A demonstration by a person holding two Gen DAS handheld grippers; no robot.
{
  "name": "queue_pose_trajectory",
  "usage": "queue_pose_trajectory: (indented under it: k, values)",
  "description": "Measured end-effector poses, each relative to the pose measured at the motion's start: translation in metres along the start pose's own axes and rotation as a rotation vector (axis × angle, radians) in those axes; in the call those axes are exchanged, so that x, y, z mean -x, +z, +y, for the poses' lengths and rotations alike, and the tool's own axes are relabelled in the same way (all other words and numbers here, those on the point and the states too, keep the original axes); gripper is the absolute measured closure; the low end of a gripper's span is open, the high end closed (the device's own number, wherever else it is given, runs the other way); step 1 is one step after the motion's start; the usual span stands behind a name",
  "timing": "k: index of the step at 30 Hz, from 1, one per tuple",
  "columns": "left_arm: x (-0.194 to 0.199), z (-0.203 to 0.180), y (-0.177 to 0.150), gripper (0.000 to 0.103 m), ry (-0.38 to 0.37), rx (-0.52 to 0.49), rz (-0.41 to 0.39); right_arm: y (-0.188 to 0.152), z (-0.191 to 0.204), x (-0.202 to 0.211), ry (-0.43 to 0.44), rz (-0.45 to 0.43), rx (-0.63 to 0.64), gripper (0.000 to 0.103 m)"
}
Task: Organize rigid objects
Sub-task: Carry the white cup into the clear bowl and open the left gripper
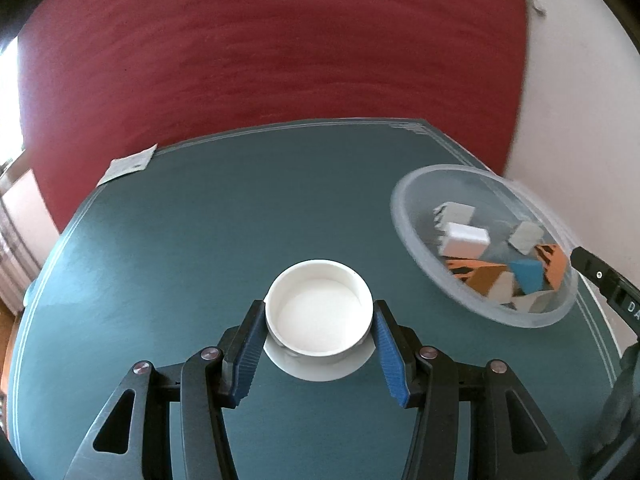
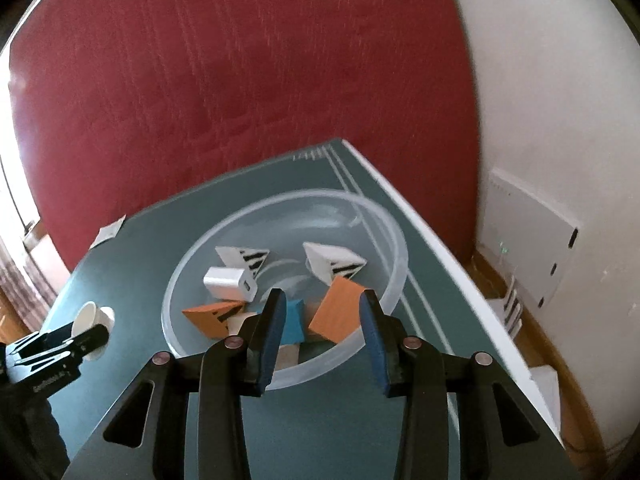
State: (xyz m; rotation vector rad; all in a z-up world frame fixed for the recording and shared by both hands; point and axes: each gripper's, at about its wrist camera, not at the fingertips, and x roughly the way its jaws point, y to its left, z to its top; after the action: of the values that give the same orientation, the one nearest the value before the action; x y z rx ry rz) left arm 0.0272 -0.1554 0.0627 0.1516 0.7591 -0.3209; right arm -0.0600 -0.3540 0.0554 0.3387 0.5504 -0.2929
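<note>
A white paper cup [image 1: 319,306] sits between the fingers of my left gripper [image 1: 319,312], which is shut on its sides and holds it over a white disc [image 1: 316,370] on the green table. It also shows in the right wrist view [image 2: 87,316]. A clear plastic bowl [image 2: 384,280] holds several wedge blocks: orange [image 2: 340,312], blue [image 2: 294,320], white striped [image 2: 332,264], and a white charger [image 2: 226,282]. My right gripper [image 2: 323,300] is open above the bowl's near rim, empty. The bowl appears in the left wrist view [image 1: 404,216].
The green table [image 1: 200,240] has a white paper slip [image 1: 128,164] at its far left corner. A red wall stands behind. A white panel [image 2: 532,248] leans on the white wall, right of the table edge.
</note>
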Motion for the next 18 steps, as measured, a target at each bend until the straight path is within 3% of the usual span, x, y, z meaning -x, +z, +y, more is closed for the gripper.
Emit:
queue_pose_trajectory:
  k: [11, 13, 18]
  values:
    - [-0.003, -0.059, 0.027, 0.048, -0.094, -0.112, -0.037, -0.001, -0.02, 0.001, -0.092, -0.017, -0.08, 0.062]
    - [-0.007, -0.069, 0.031, 0.048, -0.114, -0.129, -0.038, 0.0, -0.024, 0.002, -0.094, -0.02, -0.099, 0.057]
    - [-0.021, -0.087, 0.042, 0.048, -0.151, -0.144, -0.017, 0.0, -0.028, 0.003, -0.093, -0.029, -0.116, 0.056]
